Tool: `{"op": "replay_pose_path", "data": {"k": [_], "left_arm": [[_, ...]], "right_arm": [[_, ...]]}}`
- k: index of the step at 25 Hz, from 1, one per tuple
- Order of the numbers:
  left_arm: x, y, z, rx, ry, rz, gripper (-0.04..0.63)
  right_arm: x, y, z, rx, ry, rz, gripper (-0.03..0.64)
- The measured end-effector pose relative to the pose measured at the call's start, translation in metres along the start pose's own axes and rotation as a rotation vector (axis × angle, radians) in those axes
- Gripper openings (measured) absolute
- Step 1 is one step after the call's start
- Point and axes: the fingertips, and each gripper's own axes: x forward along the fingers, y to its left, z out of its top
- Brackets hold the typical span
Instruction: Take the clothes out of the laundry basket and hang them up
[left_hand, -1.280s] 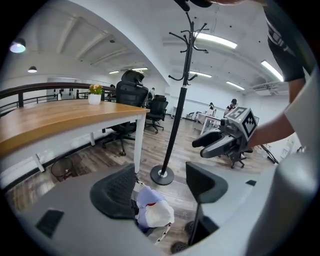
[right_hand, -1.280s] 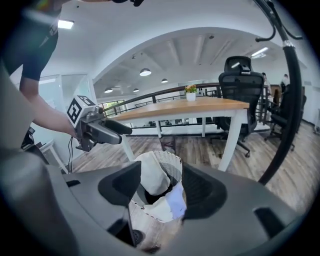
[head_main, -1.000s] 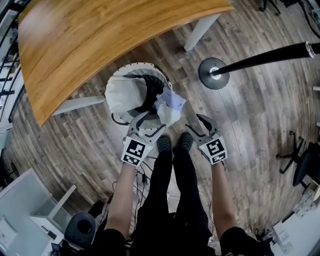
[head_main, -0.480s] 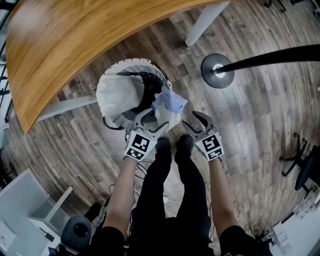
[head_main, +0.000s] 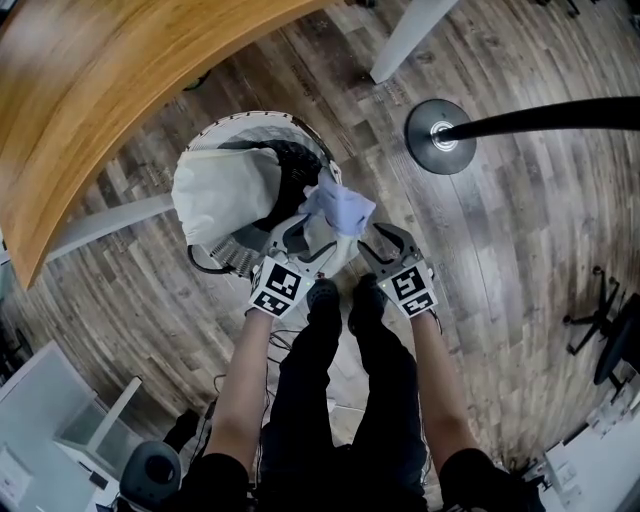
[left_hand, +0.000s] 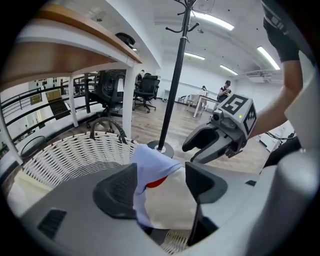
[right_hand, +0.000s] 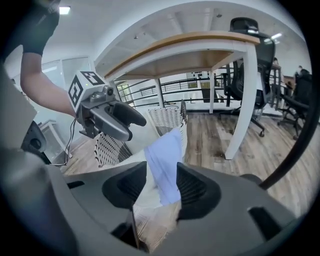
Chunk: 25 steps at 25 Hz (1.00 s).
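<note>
A white wicker laundry basket (head_main: 250, 122) stands on the wood floor in front of my feet. A cream garment (head_main: 225, 190) bulges from it, and a light blue garment (head_main: 340, 207) lies over its near rim. My left gripper (head_main: 303, 235) is open at that rim, with blue and cream cloth (left_hand: 160, 187) showing in its gap. My right gripper (head_main: 385, 243) is open just right of the blue garment. Its jaws have just been closing. The blue cloth (right_hand: 164, 162) shows in the gap between them, and the pads do not press on it.
A wooden table (head_main: 100, 70) with white legs (head_main: 405, 40) overhangs the basket's far side. A coat stand's round base (head_main: 440, 137) and black pole (head_main: 560, 115) stand to the right. The person's dark shoes (head_main: 325, 292) are close behind the basket. Office chairs (right_hand: 247, 75) stand further off.
Both grippers have sunk toward the basket and now sit at its near rim beside the blue garment. The right gripper's jaws stand narrower than before.
</note>
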Motion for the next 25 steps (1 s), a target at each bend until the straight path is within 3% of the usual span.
{"op": "replay_pose_path", "data": {"k": [7,9,10,18,25], "left_arm": [[0.008,-0.006,-0.012,0.018,0.019,-0.023,0.330],[0.007,-0.008,-0.012,0.022,0.023,-0.022,0.330],[0.006,-0.008,-0.012,0.023,0.024,-0.021,0.331],[-0.014,-0.018,-0.001,0.018,0.040,-0.014,0.331],[-0.037,-0.035,0.031,0.030,0.041,-0.011,0.330]], "right_arm": [[0.026,0.012,-0.009,-0.039,0.024,0.048,0.155],[0.029,0.020,-0.009,-0.039,0.024,0.080,0.028],[0.030,0.023,-0.009,-0.045,0.031,0.085,0.017],[-0.002,0.025,0.016,-0.029,0.008,0.061,0.009],[-0.045,0.033,0.072,-0.037,-0.063,0.064,0.008]]}}
